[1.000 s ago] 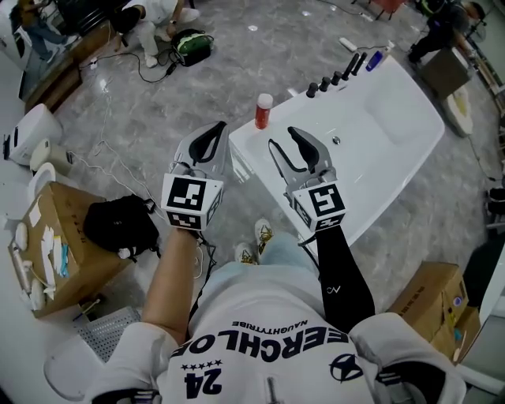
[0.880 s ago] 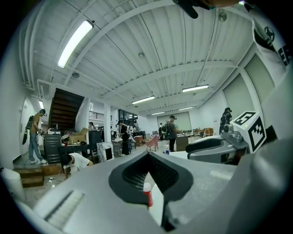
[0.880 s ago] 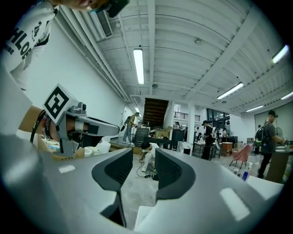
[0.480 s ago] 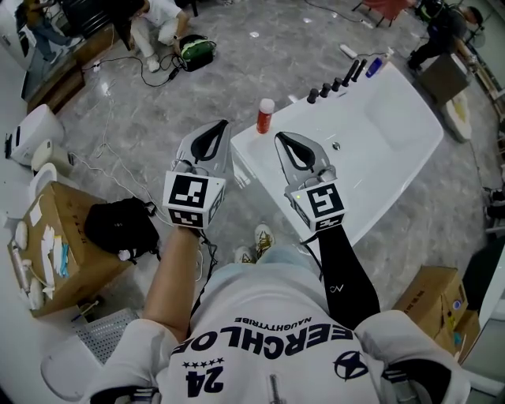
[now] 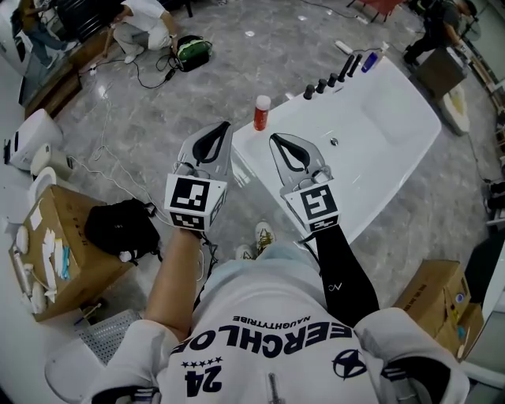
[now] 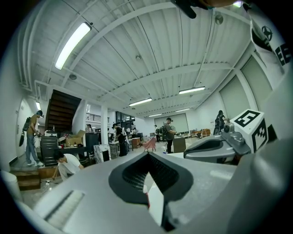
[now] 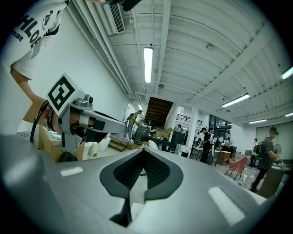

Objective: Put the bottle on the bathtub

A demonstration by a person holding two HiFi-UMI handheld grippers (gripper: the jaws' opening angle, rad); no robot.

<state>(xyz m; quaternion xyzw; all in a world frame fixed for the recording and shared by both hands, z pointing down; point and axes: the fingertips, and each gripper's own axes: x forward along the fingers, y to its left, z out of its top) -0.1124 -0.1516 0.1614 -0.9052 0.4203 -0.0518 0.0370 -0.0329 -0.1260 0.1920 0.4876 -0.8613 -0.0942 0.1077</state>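
A red bottle with a white cap stands upright on the near corner rim of the white bathtub. My left gripper hovers over the floor just left of that corner, shut and empty. My right gripper sits above the tub's rim, a little short of the bottle, also shut with nothing in it. In the left gripper view its jaws meet at the tip, and the right gripper shows at the right. The right gripper view shows its own jaws pressed together.
Black tap knobs and a blue bottle line the tub's far rim. On the floor at the left are an open cardboard box, a black bag and cables. Another box stands at the lower right. A person crouches far off.
My right gripper's jaws, apart a second ago, have come together, and it has shifted slightly left. The bottle stays on the rim. My left gripper has barely moved.
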